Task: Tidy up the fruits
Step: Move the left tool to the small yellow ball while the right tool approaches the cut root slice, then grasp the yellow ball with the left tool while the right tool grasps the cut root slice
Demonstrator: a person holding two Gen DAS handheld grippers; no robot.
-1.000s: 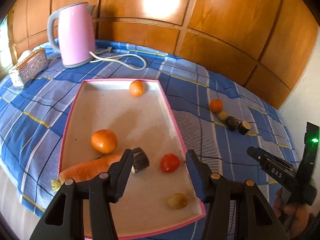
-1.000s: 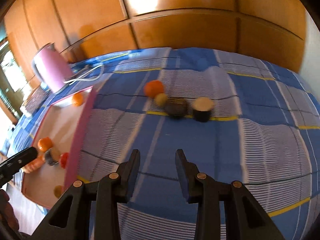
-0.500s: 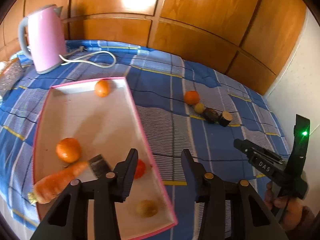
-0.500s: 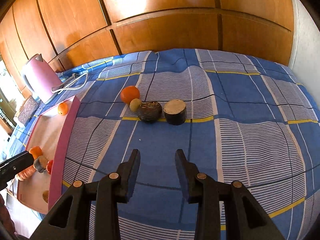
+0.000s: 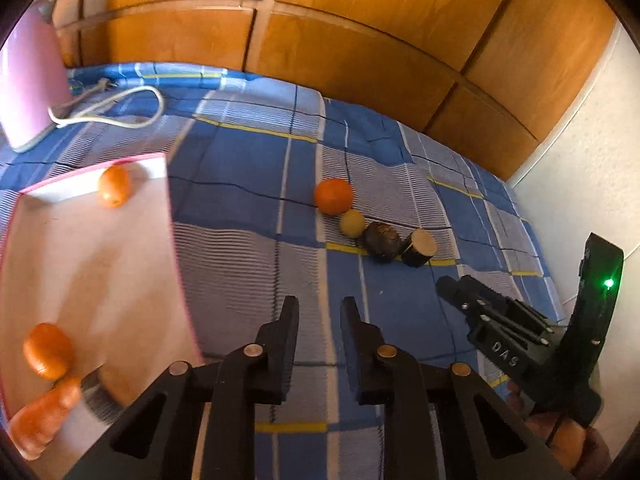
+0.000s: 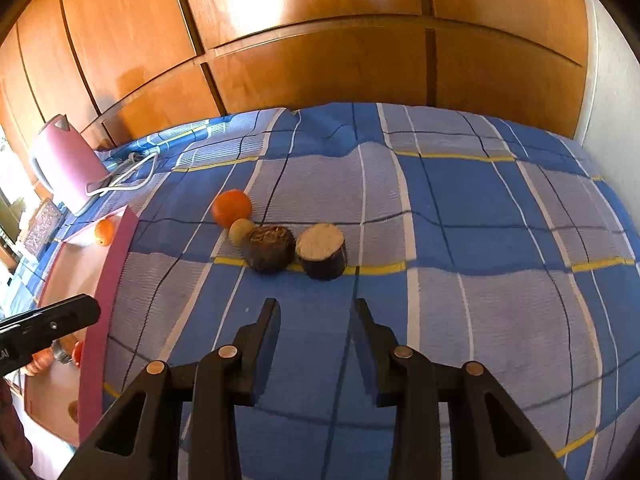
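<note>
— Loose fruit, where?
— On the checked cloth [image 5: 248, 168], in a short slanting row: orange [image 5: 333, 196] farthest back, then small yellowish fruit [image 5: 352, 222], dark wrinkled fruit [image 5: 382, 241] and dark stub with a pale cut face [image 5: 419, 247], each touching the next. Well apart from the pink-rimmed tray [image 5: 178, 264], off to its right in the left wrist view.
— And inside the tray?
— Second orange [image 5: 114, 186] against the far end wall, third orange [image 5: 47, 350] towards the near end, just beside the tip of a carrot [image 5: 44, 416]. Badly blurred down there; a dark smear next to the carrot, impossible to name.
— Left gripper?
— left gripper [image 5: 319, 320] over bare cloth just right of the tray rim, jaws just drawn in to their narrowest, nothing between them.
— Right one?
— right gripper [image 6: 316, 320] short of the row, pointing roughly at the dark fruit and the stub, jaws parted, only cloth showing between. Holding nothing.
— Anything in the way?
— Only bare cloth between those fingers and the row. Crowding within the row itself, though: yellowish fruit wedged between orange and dark fruit.
— Further out?
— Pink kettle [image 5: 28, 80] at the back left with a white cord [image 5: 120, 120] looping over the cloth, wooden panelling [image 5: 340, 52] behind, white wall [image 5: 580, 160] at the right
</note>
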